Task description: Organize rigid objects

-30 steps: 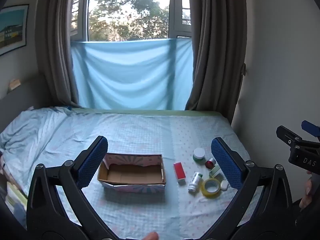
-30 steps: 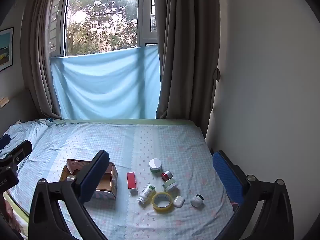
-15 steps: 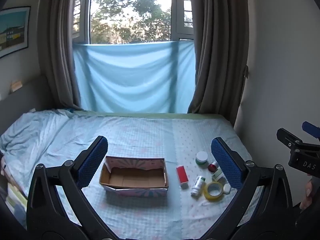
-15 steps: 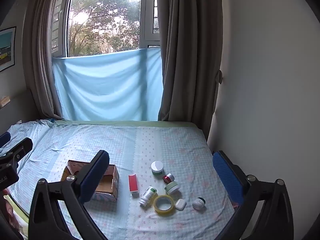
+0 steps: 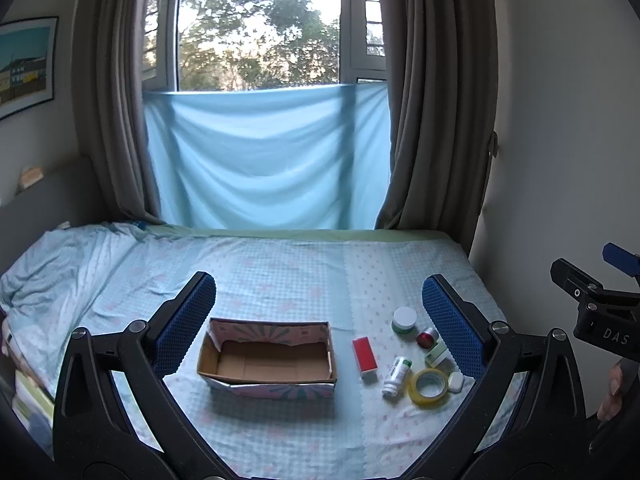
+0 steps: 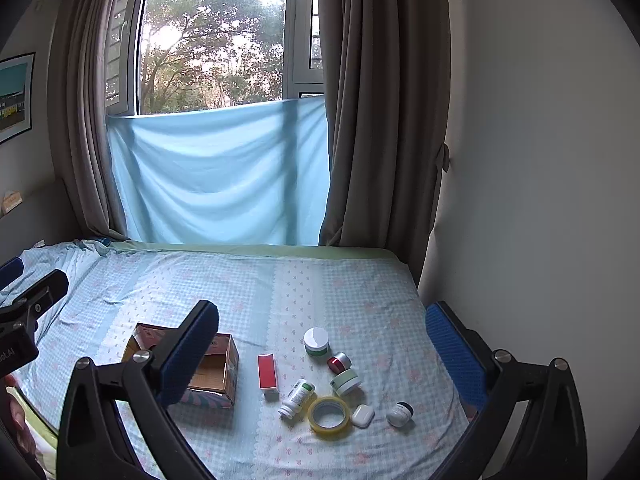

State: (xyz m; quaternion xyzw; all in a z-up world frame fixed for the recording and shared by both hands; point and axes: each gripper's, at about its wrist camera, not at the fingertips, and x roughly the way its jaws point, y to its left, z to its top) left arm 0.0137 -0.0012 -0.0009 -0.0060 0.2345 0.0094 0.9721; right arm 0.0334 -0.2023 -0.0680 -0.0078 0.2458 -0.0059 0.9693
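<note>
On the bed (image 6: 200, 280), an open box (image 5: 268, 356) waits left of the small things.
Both hand-held grippers, left (image 5: 320, 328) and right (image 6: 320, 352), are wide open and empty. Grab the red box (image 6: 267, 372) first, squeezing its long sides.

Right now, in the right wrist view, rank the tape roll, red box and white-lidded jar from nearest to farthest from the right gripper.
1. Tape roll, closest, low centre.
2. Red box, further back, to the left.
3. White-lidded jar, furthest, behind the group.
The right gripper hangs open above the bed.
</note>
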